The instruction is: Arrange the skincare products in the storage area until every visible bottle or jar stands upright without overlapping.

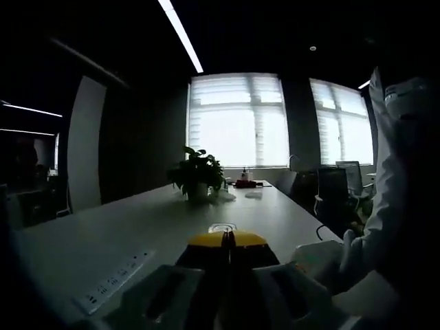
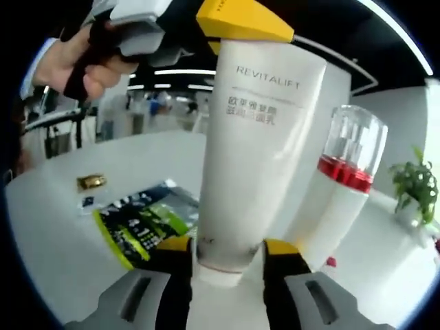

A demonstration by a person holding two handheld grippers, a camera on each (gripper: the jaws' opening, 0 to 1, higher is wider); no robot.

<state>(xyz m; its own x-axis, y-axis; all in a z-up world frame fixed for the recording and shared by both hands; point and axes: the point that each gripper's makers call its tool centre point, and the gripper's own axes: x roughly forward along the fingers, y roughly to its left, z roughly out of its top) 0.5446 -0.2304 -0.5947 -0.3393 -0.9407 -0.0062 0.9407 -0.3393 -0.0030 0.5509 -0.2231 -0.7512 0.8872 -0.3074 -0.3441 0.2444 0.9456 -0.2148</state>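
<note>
A white tube (image 2: 258, 137) printed REVITALIFT stands cap-down between the yellow-tipped jaws of my right gripper (image 2: 228, 253), which is shut on its lower end. Just behind it to the right stands an upright white bottle (image 2: 340, 185) with a red band and a clear cap. My left gripper (image 2: 237, 19), held by a hand, hangs at the tube's top edge; whether it touches the tube I cannot tell. In the left gripper view, my left gripper (image 1: 228, 240) has its yellow tips pressed together over a long grey table (image 1: 158, 227).
A green and black packet (image 2: 137, 227) and a small gold item (image 2: 91, 182) lie on the table to the left. A potted plant (image 1: 198, 173) stands mid-table, with a power strip (image 1: 113, 278) nearer. A person's white sleeve (image 1: 395, 206) fills the right side.
</note>
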